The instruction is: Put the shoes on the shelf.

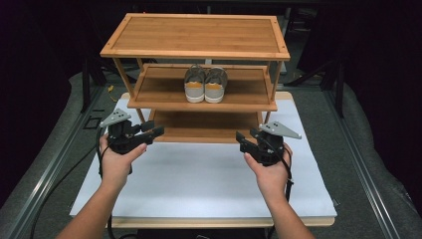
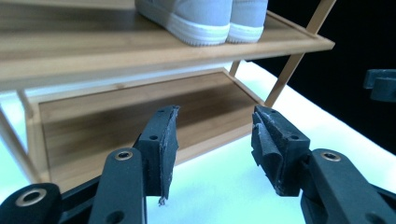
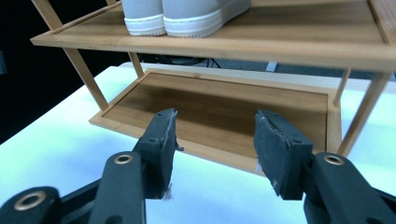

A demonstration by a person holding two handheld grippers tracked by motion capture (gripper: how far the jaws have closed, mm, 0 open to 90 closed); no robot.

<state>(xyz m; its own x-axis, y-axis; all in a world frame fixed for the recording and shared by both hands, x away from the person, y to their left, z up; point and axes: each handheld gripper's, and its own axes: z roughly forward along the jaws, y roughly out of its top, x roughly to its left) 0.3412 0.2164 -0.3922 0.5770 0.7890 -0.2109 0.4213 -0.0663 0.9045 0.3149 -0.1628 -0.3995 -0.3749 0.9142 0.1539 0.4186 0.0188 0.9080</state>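
The pair of grey shoes sits heels-out on the middle shelf of the bamboo rack. The left gripper and right gripper hover before the bottom shelf, jaws spread wide and empty (nothing between the pads). Both hands seem clear of the rack, probably because the shoes are already placed.

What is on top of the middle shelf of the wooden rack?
A pair of grey shoes stands side by side on the middle shelf, heels toward the camera. The top shelf covers their toes and the shelf's rear part.
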